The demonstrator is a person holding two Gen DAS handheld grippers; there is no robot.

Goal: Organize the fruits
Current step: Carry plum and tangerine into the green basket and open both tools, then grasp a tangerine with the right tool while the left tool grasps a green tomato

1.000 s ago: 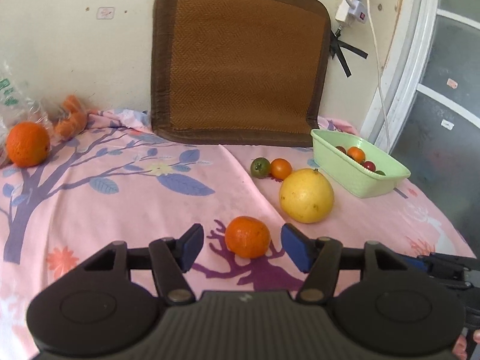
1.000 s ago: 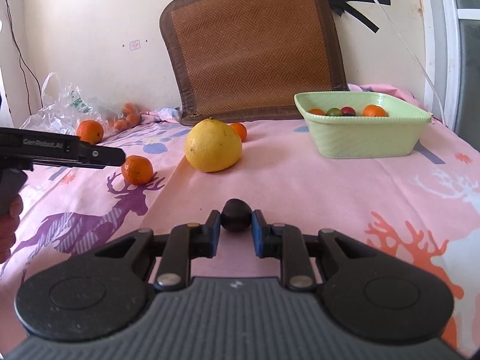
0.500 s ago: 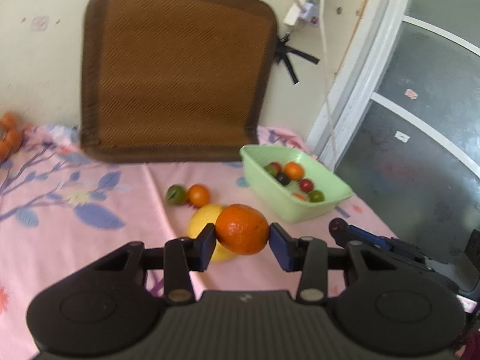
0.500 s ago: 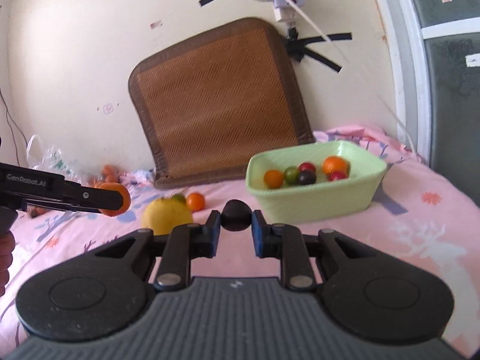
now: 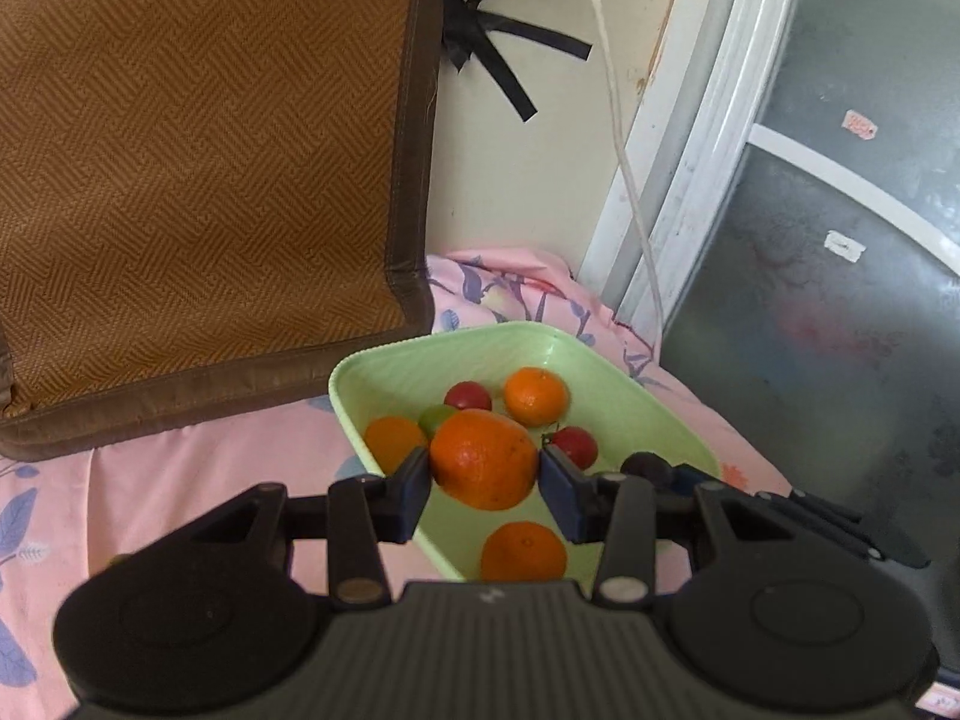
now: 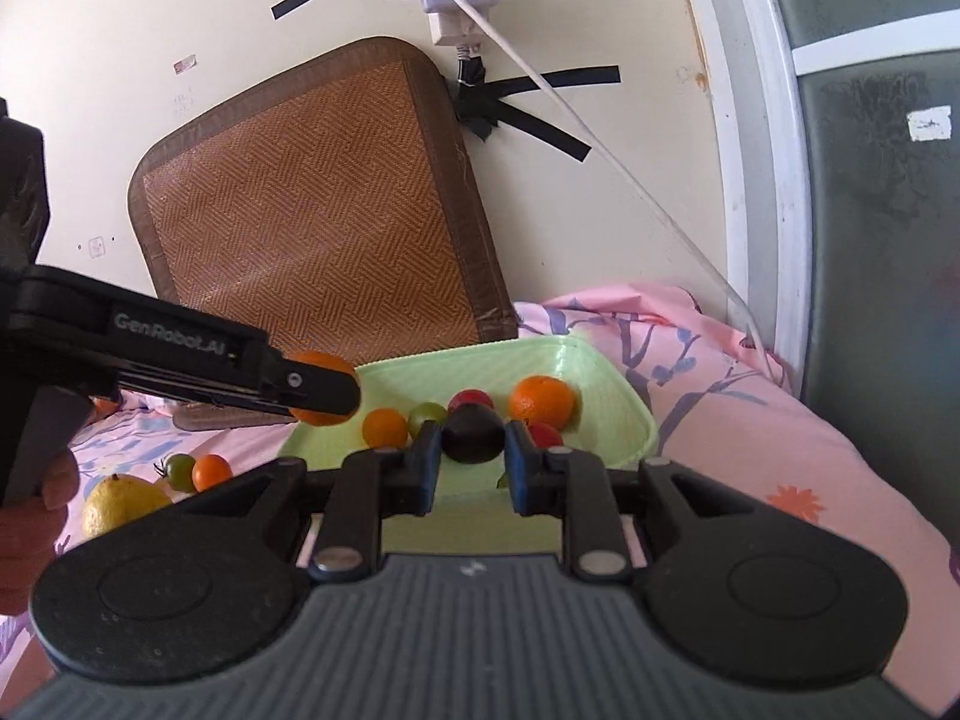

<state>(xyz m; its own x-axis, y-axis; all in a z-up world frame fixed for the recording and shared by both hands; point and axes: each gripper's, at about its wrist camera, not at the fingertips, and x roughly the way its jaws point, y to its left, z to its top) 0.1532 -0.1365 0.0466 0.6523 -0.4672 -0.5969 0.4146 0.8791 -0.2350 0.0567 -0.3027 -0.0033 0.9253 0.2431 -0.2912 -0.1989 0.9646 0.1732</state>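
At frame centre the left hand-held gripper (image 5: pixel 483 478) clamps a round, dimpled orange (image 5: pixel 483 459) over the pale green tub (image 5: pixel 672 414); the right hand-held gripper (image 6: pixel 472 468) pinches a small dark fruit (image 6: pixel 473 435) above that tub, where smaller oranges and red fruits lie on a pink floral sheet (image 5: pixel 198 468)

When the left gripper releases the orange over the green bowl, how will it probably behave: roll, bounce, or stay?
The orange is round and smooth, so it will probably roll a little after landing. The green bowl has raised walls, which should likely contain it. It may knock the small fruits already inside. It looks firm in the left gripper, probably not fragile.
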